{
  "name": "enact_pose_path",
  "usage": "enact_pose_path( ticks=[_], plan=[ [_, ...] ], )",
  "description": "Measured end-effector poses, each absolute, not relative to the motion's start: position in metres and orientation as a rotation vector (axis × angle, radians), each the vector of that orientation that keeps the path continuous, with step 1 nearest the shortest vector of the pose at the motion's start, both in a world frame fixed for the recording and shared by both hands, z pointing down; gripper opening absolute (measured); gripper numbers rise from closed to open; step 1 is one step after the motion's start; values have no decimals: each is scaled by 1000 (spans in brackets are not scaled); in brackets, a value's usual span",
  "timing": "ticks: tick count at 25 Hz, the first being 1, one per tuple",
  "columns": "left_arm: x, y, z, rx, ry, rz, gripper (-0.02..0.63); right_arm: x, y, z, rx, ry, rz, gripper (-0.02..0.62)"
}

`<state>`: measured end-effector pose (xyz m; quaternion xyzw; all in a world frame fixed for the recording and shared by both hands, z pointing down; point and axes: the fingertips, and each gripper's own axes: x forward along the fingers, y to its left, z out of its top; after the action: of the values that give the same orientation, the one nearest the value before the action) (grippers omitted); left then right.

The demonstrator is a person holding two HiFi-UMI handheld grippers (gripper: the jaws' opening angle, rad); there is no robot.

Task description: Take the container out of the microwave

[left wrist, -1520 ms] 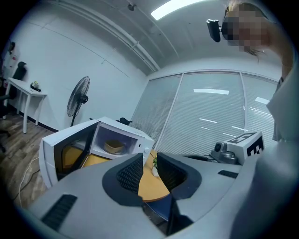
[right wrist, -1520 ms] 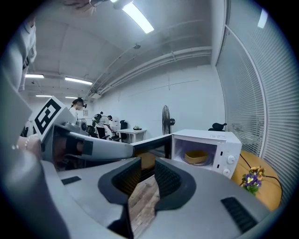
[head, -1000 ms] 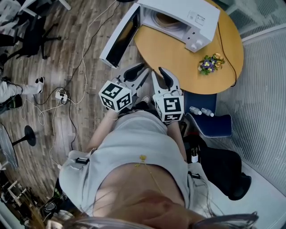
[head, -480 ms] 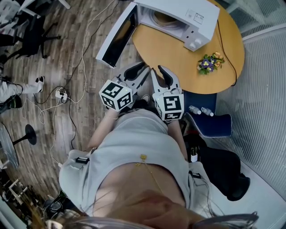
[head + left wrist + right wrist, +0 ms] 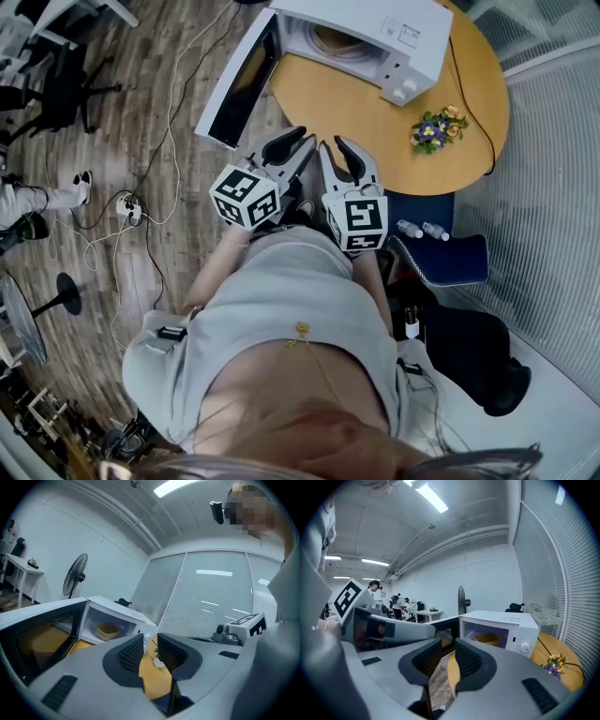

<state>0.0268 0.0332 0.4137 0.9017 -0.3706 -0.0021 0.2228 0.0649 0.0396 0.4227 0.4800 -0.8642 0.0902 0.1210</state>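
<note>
Resting in open microwave, tan round container; left tool, right tool narrowly spread.

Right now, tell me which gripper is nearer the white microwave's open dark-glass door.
Left. The left gripper hangs beside the free end of the open door; the right gripper is on its far side, farther off.

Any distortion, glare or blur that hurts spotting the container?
Head view: sharp, even light, microwave clipped by the top edge. Left gripper view: heavy fisheye, dark corners, light streaks on the blinds, container small but legible. Right gripper view: same fisheye, bright ceiling lamp, container clear inside the microwave.
</note>
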Motion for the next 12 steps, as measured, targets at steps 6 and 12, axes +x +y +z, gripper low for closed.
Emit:
enact_pose_path(
  ticks=[6, 12],
  plan=[
    [35, 16, 411, 2505, -994, -16, 95, 72, 25, 423, 1438, -2501, 261, 97],
    [45, -2, 416, 2520, -941, 0, 95, 80, 5, 426, 1478, -2476, 273, 97]
  ],
)
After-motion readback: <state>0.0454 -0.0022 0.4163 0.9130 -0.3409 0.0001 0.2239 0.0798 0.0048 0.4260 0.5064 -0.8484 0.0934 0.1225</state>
